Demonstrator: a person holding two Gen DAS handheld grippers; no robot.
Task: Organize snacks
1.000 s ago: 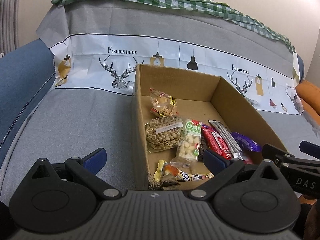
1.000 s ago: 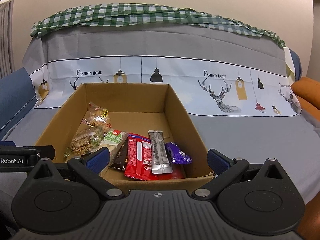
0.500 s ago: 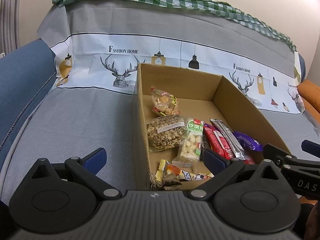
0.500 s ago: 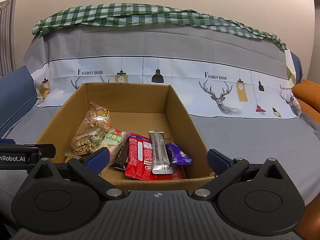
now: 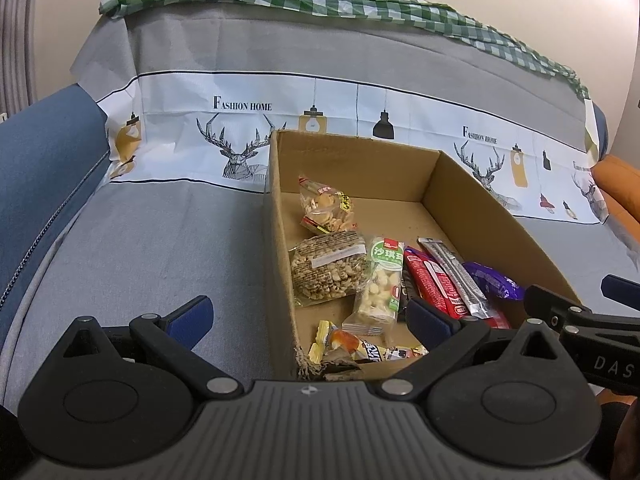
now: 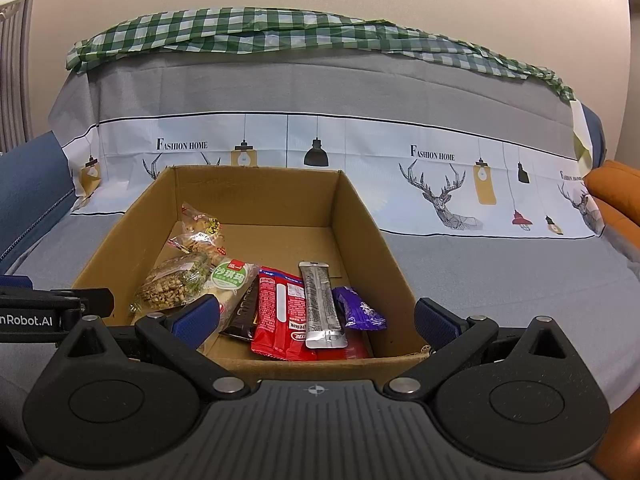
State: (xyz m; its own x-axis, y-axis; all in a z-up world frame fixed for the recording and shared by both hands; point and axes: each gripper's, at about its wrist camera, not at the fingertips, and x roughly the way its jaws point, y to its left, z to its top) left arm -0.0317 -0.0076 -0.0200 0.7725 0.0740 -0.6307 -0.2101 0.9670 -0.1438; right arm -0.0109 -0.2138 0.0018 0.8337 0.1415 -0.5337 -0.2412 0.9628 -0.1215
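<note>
**Ana:** Snacks all sit inside the cardboard box (image 6: 362, 216) on the covered sofa (image 5: 132, 248); none lies loose on the fabric. Anything shifted in the last second?

**Ben:** Barely. Both cameras have eased back and up a touch, and the packets have not moved. I'd judge the sorting is finished or paused.

**Ana:** Grippers?

**Ben:** The left gripper (image 5: 310, 316) has its jaws spread wide with nothing between them; the right gripper (image 6: 316, 316) likewise, wide and empty, hovering at the near wall of the box.

**Ana:** What does each view add?

**Ben:** The left view alone shows a crumpled orange-and-yellow wrapper (image 5: 352, 348) in the near corner. The right view shows the silver sachet (image 6: 320, 304) lying over the red packet (image 6: 278, 312), the purple wrapper (image 6: 358, 310) beside them, and a dark bar (image 6: 244, 312).
</note>
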